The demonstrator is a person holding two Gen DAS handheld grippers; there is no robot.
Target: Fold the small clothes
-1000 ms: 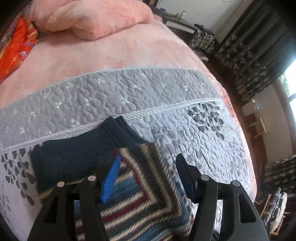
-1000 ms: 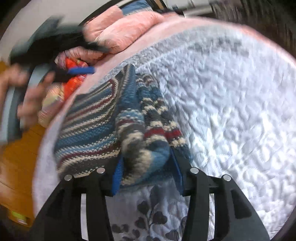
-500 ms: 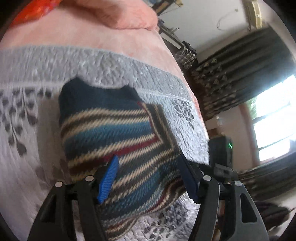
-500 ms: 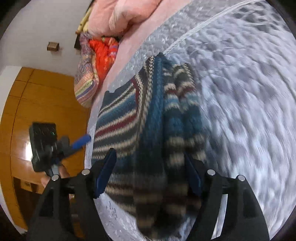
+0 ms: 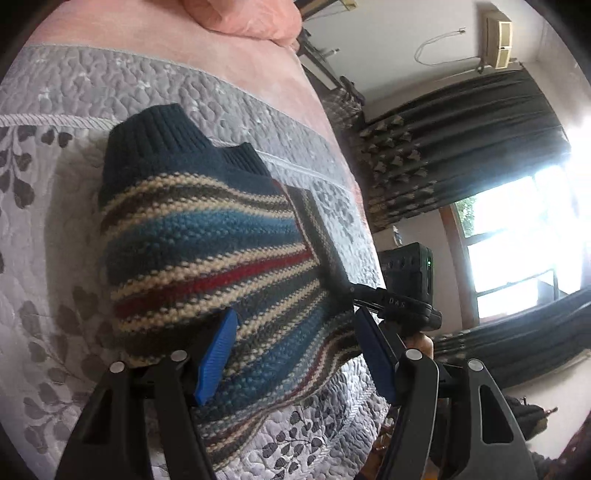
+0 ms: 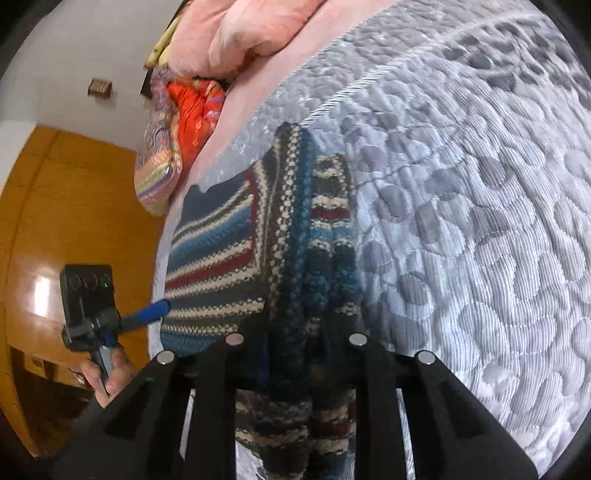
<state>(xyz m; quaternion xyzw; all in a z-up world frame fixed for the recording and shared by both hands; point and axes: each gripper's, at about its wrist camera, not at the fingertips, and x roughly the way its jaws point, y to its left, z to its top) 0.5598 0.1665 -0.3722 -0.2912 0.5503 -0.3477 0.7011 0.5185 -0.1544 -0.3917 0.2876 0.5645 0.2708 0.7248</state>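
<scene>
A small knitted sweater [image 5: 207, 251] with blue, cream, red and grey stripes and a navy ribbed collar lies folded on the grey quilted bedspread [image 5: 44, 221]. My left gripper [image 5: 295, 354] hangs open just over its near edge, and its blue pads [image 5: 218, 350] hold nothing. In the right wrist view the sweater [image 6: 221, 236] has a bunched, doubled-over side [image 6: 314, 236] that runs down between the jaws of my right gripper [image 6: 295, 354]. Those jaws are drawn in on that fold, and cloth hides the pads. The left gripper [image 6: 147, 314] shows at the sweater's left edge, held by a hand [image 6: 107, 380].
Pink bedding [image 6: 258, 33] and an orange patterned bundle [image 6: 188, 110] lie at the bed's far end. A wooden wardrobe [image 6: 74, 206] stands beside the bed. Dark curtains [image 5: 461, 147] and a bright window [image 5: 524, 229] are past the bed's edge. The right gripper's camera housing [image 5: 406, 266] is at the sweater's right.
My right gripper's jaws have drawn in from wide open onto the sweater's bunched fold. The left gripper stays open over the sweater, now closer to it.
</scene>
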